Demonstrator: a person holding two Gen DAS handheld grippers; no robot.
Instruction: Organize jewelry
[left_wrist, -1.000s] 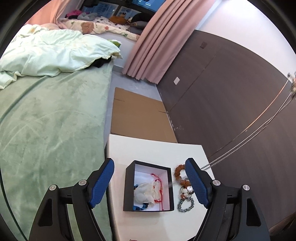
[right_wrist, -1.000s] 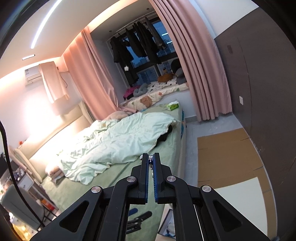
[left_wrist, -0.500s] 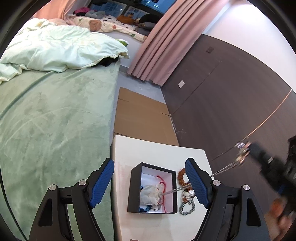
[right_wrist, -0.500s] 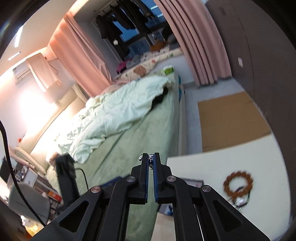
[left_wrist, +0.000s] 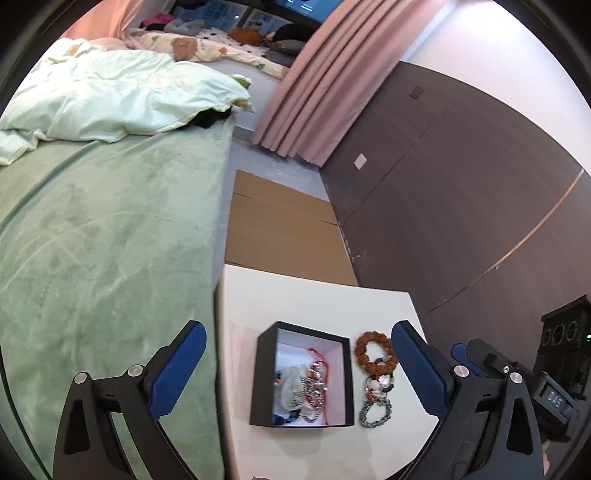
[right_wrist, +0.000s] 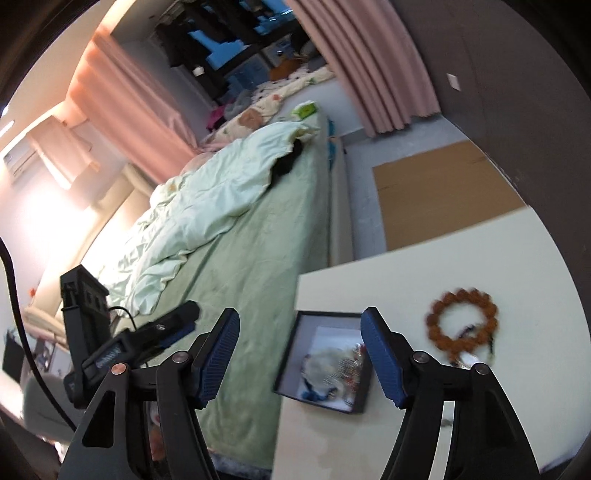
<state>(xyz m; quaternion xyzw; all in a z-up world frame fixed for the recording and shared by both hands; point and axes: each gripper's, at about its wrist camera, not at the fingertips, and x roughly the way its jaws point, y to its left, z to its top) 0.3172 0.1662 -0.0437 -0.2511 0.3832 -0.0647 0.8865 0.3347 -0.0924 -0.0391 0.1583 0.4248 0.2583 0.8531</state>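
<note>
Bedroom setting: green-covered bed (left_wrist: 103, 236) beside a pale bench (left_wrist: 317, 302), flattened cardboard (left_wrist: 280, 236) on the floor beyond, pink curtain (left_wrist: 314, 81) and dark wall panels (left_wrist: 443, 192) behind.

Left wrist view: left hand-held gripper (left_wrist: 295, 373) spread wide, nothing between its blue pads. Black box (left_wrist: 263, 376) on the bench, white-lined, holding a silver chain (left_wrist: 314, 387), a red cord (left_wrist: 321, 358), a pale pouch and something blue. Just right of the box, a column of three bracelets: brown bead bracelet (left_wrist: 373, 350) farthest, a dark-and-white one in the middle, a grey chain bracelet (left_wrist: 375, 412) nearest. Right hand-held gripper (left_wrist: 480, 354) seen at right edge, partly cut off.

Right wrist view: right hand-held gripper (right_wrist: 299, 354) also wide open, empty, above the box (right_wrist: 286, 365). Only the brown bead bracelet (right_wrist: 461, 325) visible whole; other two hidden behind the right finger. Box contents blurred, hard to separate. Left hand-held gripper's body visible at lower left, over the bed (right_wrist: 258, 236).
</note>
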